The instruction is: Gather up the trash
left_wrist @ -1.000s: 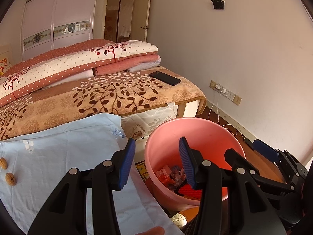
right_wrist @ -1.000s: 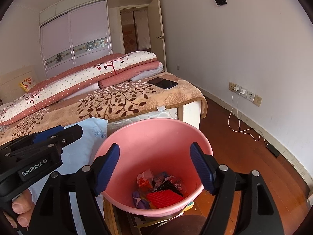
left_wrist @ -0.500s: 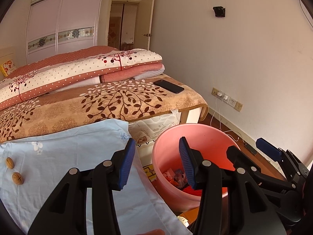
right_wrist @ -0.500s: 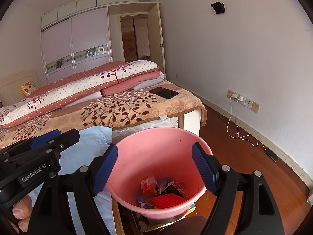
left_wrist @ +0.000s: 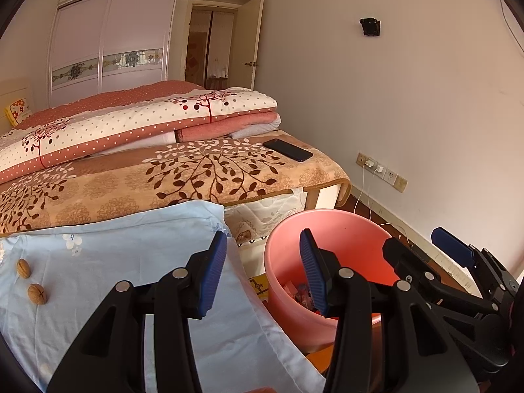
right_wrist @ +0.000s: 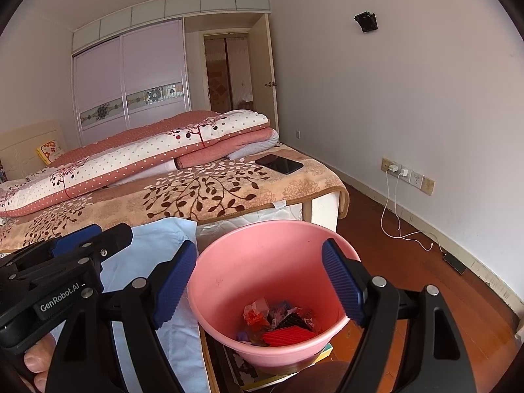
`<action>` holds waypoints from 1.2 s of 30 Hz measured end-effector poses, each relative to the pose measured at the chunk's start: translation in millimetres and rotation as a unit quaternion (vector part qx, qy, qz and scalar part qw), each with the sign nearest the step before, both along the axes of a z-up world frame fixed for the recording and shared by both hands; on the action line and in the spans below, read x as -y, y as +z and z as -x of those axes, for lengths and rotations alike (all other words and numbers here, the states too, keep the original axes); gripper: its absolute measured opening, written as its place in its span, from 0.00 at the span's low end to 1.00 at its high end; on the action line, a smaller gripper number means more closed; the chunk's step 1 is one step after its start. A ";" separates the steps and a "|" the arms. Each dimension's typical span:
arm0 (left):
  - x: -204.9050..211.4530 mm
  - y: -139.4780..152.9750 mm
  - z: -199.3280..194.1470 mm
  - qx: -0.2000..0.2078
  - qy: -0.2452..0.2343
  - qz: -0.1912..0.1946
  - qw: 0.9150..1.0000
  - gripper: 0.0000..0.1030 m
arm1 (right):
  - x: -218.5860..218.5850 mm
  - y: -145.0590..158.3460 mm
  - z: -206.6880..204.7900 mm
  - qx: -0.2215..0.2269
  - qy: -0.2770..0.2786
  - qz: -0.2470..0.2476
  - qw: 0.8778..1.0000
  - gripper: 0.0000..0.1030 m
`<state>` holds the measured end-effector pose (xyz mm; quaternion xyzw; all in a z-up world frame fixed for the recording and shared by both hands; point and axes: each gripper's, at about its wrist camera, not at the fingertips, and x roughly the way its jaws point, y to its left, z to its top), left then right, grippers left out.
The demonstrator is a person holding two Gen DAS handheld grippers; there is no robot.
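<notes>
A pink bucket (right_wrist: 229, 271) stands beside a light blue cloth (left_wrist: 114, 262); it also shows in the left wrist view (left_wrist: 344, 229). Several pieces of trash (right_wrist: 281, 324) lie in its bottom, among them a red ridged piece and crumpled wrappers. My right gripper (right_wrist: 260, 285) is open and empty above the bucket. My left gripper (left_wrist: 263, 271) is open and empty over the cloth's edge, left of the bucket. Two walnuts (left_wrist: 31, 281) lie on the cloth at the far left.
A bed (right_wrist: 203, 190) with a leaf-patterned blanket, folded quilts and a black phone (right_wrist: 278, 163) lies behind. White cables (right_wrist: 393, 216) hang from wall sockets on the right onto the wooden floor. Papers lie under the bucket.
Both grippers have risen and drawn back from the bucket, which now sits lower and smaller in both views. Both stay open and empty.
</notes>
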<state>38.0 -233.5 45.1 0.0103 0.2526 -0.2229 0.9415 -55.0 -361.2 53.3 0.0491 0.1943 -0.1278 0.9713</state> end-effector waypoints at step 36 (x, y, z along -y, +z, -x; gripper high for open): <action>-14.6 -2.8 8.0 -0.001 0.002 0.007 1.000 0.46 | -13.4 -0.6 4.2 -0.004 -0.003 0.003 1.000 0.75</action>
